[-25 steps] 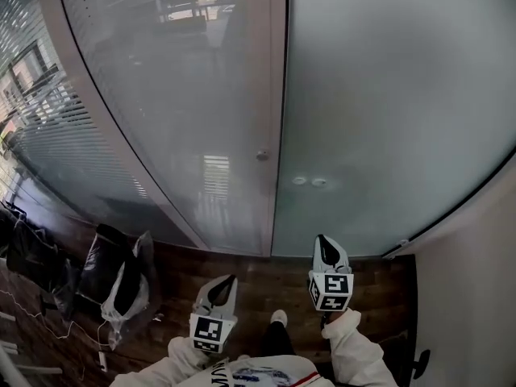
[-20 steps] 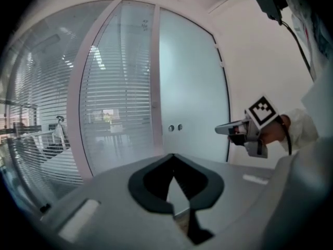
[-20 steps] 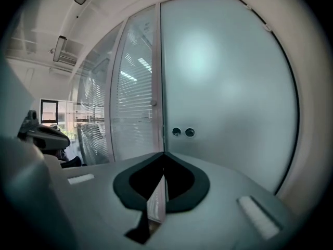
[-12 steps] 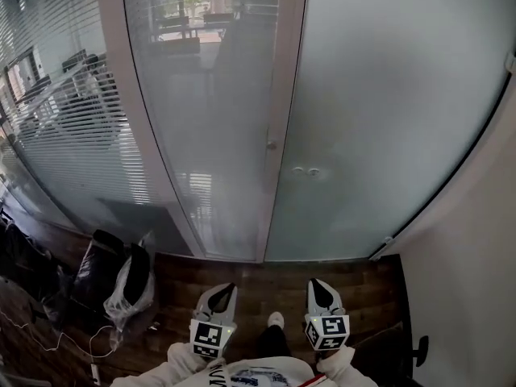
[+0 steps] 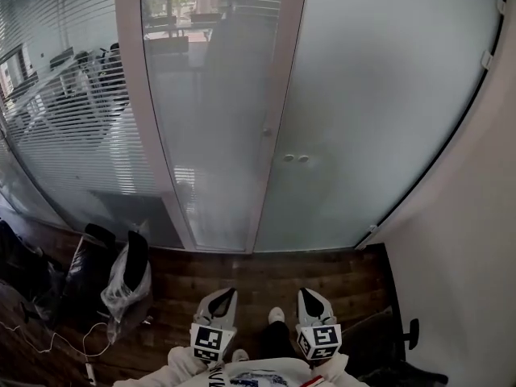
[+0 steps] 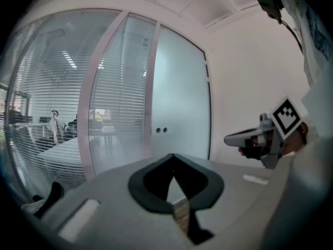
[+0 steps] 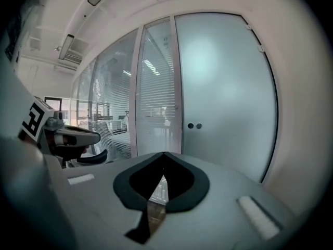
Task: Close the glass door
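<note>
The frosted door [image 5: 379, 111] is standing ahead, meeting the frame [image 5: 272, 111] and showing two round fittings [image 5: 293, 159]. The left gripper [image 5: 224, 294] and right gripper [image 5: 307, 293] are hovering before it, both jaws pressed together, empty.

Glass door [image 5: 363, 111] straight ahead, glazed panel [image 5: 214, 127] to its left, wall [image 5: 476, 264] to its right, bags [image 5: 121, 276] on the floor [image 5: 242, 268] at left, left gripper [image 5: 224, 294] and right gripper [image 5: 309, 294] side by side, well apart from the door
</note>
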Motion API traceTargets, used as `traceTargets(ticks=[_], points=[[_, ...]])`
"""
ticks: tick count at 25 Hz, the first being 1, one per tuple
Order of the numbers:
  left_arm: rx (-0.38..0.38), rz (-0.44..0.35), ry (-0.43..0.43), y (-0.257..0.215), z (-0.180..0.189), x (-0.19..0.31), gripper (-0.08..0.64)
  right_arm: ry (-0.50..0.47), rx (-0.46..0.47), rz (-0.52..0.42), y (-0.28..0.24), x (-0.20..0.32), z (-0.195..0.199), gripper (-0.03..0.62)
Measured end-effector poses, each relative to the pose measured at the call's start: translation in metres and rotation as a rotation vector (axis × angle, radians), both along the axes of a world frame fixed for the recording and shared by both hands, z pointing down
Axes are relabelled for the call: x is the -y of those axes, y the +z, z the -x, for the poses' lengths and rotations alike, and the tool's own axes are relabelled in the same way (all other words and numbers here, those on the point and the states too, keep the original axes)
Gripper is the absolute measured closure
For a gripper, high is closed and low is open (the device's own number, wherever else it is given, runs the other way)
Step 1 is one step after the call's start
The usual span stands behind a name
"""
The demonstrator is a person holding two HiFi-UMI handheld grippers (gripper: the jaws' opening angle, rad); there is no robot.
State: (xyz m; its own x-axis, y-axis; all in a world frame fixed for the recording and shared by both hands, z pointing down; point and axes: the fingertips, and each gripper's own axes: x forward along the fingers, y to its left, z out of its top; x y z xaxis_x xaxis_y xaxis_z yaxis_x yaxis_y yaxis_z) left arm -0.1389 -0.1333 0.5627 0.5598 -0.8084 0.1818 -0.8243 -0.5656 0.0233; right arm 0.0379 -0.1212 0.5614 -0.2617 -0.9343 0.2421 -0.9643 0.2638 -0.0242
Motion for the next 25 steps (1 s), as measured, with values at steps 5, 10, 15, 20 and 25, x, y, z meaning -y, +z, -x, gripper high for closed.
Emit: traceTargets(ticks=[5,10,15,20,25], points=[[-0.030,0.005,-0.004,-0.003,-0.006,-0.011,0.557,-0.046,-0.049,-0.025,-0.018,-0.021,0.007,0.585],[-0.027,0.039,-0.004,0.011,-0.015,-0.020,0.557,-0.087,-0.073,-0.071,-0.029,-0.035,0.016,0.586],[-0.019,0.057,-0.012,0.020,-0.035,-0.039,0.557,-0.094,-0.095,-0.033,-0.016,-0.049,0.003,0.584],[0.012,0.062,-0.031,0.020,-0.067,-0.060,0.557,-0.100,-0.043,0.012,0.000,-0.070,-0.029,0.584],[0.047,0.023,-0.029,0.003,-0.106,-0.083,0.557,-0.097,0.051,-0.009,-0.010,-0.095,-0.066,0.586]])
